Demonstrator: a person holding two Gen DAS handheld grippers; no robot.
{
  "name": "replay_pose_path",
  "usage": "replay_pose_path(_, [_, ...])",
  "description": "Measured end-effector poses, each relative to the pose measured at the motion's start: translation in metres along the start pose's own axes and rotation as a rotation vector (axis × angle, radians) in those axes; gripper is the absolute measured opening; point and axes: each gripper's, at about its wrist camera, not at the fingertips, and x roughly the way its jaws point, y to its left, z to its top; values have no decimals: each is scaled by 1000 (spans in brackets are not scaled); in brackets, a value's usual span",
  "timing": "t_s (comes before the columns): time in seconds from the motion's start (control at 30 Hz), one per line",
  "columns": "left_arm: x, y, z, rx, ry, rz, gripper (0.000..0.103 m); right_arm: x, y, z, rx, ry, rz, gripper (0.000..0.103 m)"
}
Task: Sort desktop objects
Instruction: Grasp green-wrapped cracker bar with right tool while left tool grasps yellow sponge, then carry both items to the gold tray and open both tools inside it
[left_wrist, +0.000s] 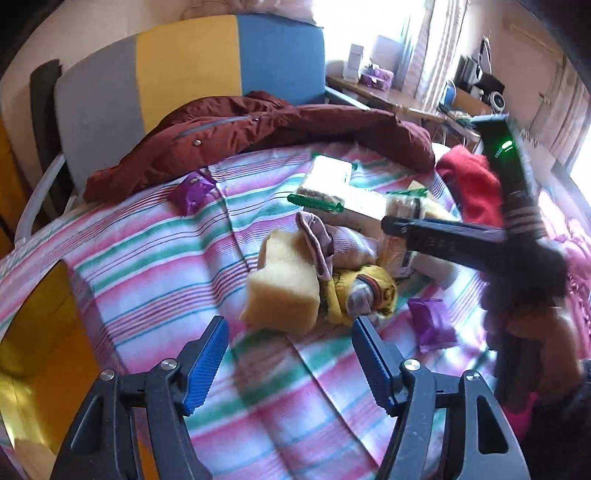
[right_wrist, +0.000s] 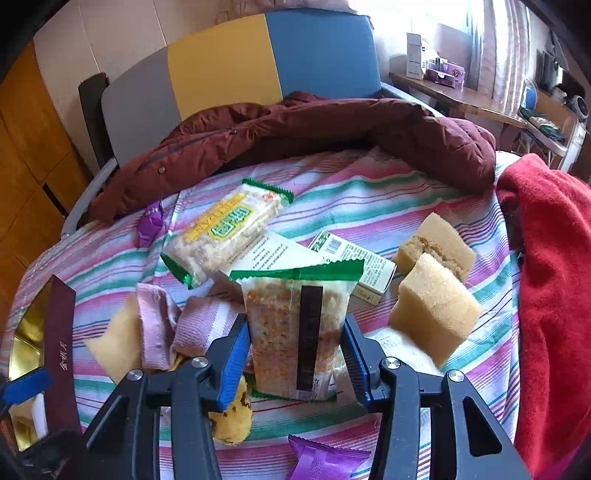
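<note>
Currently the right gripper (right_wrist: 295, 354) has its fingers (right_wrist: 232, 365) clamped on both sides of a clear snack pack (right_wrist: 291, 332) with a green top seal and a black strip down its middle; the pack stands upright between the blue pads, lifted over the striped bedsheet (right_wrist: 369, 206). Landmark is that snack pack. Just behind it lies a white carton (right_wrist: 354, 266) with green print, and further back-left a second snack pack (right_wrist: 225, 229) with a yellow-green label. Right of it: two tan sponge blocks (right_wrist: 436, 306), touching each other. Left of it: a pink striped cloth (right_wrist: 166, 325) beside another yellow sponge (right_wrist: 118, 339). In front of it: a purple wrapper (right_wrist: 325, 461). A further purple wrapper (right_wrist: 149, 225) sits far back-left. The maroon jacket (right_wrist: 295, 140) lies across the far edge of the bed, a red cloth (right_wrist: 554, 277) on the right. The left gripper (left_wrist: 288, 365) hovers with fingers (left_wrist: 207, 365) spread wide, nothing between them, over the sheet just short of a yellow sponge block (left_wrist: 284, 291) and a yellow patterned cloth (left_wrist: 354, 295). A gold-lined box (left_wrist: 40, 350) sits at the left edge of the left wrist view.
</note>
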Motion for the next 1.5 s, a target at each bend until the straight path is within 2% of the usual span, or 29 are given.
replay_pose_path(0.17, [26,6,7,2,42,31,71,-5,-3,3,15,-16,26,50])
replay_pose_path(0.43, [51,15,18,-22,79,9,71,-9,0,4,7,-33,46,50])
replay_pose_path(0.5, [59,17,19,-35,93,9,67,-10,-1,4,9,-35,50,50])
replay_pose_path(0.53, [61,17,19,-39,100,5,58,-10,-1,4,10,-36,51,50])
replay_pose_path(0.6, [65,18,19,-53,117,-29,54,-10,-1,4,9,-39,53,50])
replay_pose_path(0.67, [62,17,16,-57,100,-37,51,-11,0,5,4,-46,58,50])
replay_pose_path(0.9, [22,21,10,-124,3,-67,50,-21,6,6,-24,-99,113,50])
replay_pose_path(1.17, [-33,34,-2,-194,-89,-38,50,-44,21,4,-84,-186,189,50])
replay_pose_path(1.3, [-64,53,-15,-248,-135,-1,50,-57,27,1,-92,-230,252,50])
replay_pose_path(1.5, [-107,94,-42,-340,-193,83,50,-66,35,-3,-81,-224,387,50])
